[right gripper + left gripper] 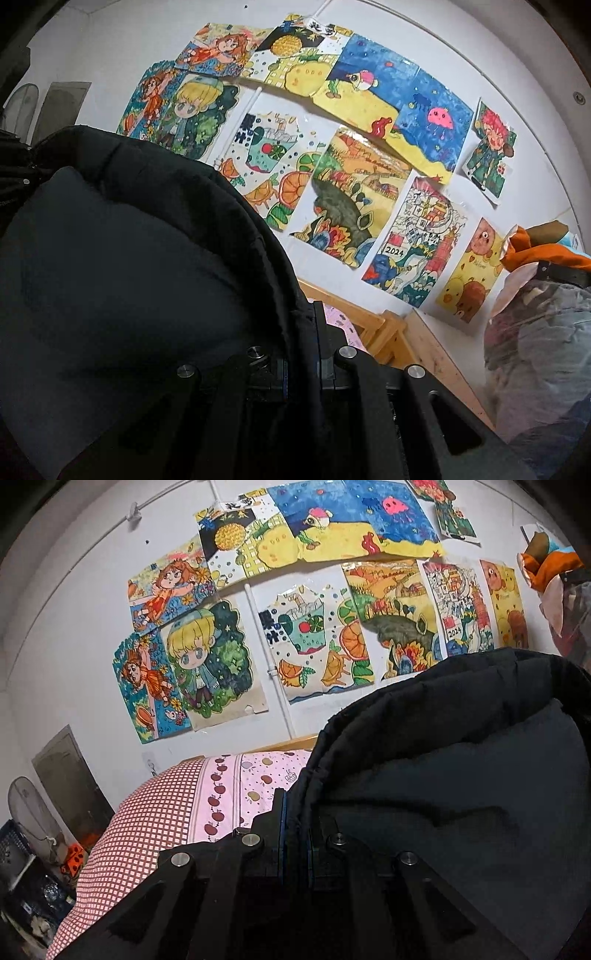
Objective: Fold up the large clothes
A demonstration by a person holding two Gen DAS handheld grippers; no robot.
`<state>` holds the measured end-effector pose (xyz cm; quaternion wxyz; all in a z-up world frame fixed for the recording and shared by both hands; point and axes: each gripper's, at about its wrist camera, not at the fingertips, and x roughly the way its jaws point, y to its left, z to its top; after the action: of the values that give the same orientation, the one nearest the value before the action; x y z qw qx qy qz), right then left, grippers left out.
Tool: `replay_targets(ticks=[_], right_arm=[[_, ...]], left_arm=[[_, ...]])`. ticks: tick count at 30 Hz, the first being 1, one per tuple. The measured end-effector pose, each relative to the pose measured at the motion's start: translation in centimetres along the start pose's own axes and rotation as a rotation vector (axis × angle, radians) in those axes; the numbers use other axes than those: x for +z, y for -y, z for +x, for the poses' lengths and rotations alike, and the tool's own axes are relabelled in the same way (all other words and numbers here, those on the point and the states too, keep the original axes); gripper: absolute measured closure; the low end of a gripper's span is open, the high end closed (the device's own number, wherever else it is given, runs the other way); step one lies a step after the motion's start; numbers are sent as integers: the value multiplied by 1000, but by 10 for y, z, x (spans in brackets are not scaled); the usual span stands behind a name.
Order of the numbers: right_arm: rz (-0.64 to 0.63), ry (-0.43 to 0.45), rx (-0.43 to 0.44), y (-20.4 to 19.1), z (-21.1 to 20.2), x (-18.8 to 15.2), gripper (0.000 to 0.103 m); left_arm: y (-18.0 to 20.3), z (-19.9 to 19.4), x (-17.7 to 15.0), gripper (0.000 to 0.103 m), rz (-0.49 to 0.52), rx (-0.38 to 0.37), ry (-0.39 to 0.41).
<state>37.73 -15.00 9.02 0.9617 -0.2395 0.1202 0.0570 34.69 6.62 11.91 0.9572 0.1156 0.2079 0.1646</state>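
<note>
A large black padded jacket [461,760] hangs lifted between both grippers, above the bed. In the left wrist view it fills the right half; my left gripper [295,823] is shut on its quilted edge. In the right wrist view the same jacket [122,251] fills the left half; my right gripper [303,332] is shut on its quilted edge. The jacket's lower part is hidden behind the grippers.
A bed with a pink apple-print and red-checked cover [177,812] lies below. A wooden bed frame [417,343] runs along the white wall covered in drawings [314,642]. A clothes pile in a clear bag [535,350] stands at the right. A fan and crates [29,830] stand at the left.
</note>
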Motion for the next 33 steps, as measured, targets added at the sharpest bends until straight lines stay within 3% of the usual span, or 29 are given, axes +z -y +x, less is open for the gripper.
replay_targets(ticks=[6, 16, 24, 33], right_arm=[[14, -32, 15, -6, 20, -10, 95], [13, -109, 29, -21, 60, -29, 94], [41, -172, 70, -27, 88, -42, 94], [42, -199, 86, -39, 103, -53, 90]], left_arm=[[8, 23, -6, 95, -1, -1, -35], [18, 75, -21, 95, -67, -47, -163], [29, 106, -32, 94, -64, -69, -245], [35, 119, -44, 94, -55, -72, -271]])
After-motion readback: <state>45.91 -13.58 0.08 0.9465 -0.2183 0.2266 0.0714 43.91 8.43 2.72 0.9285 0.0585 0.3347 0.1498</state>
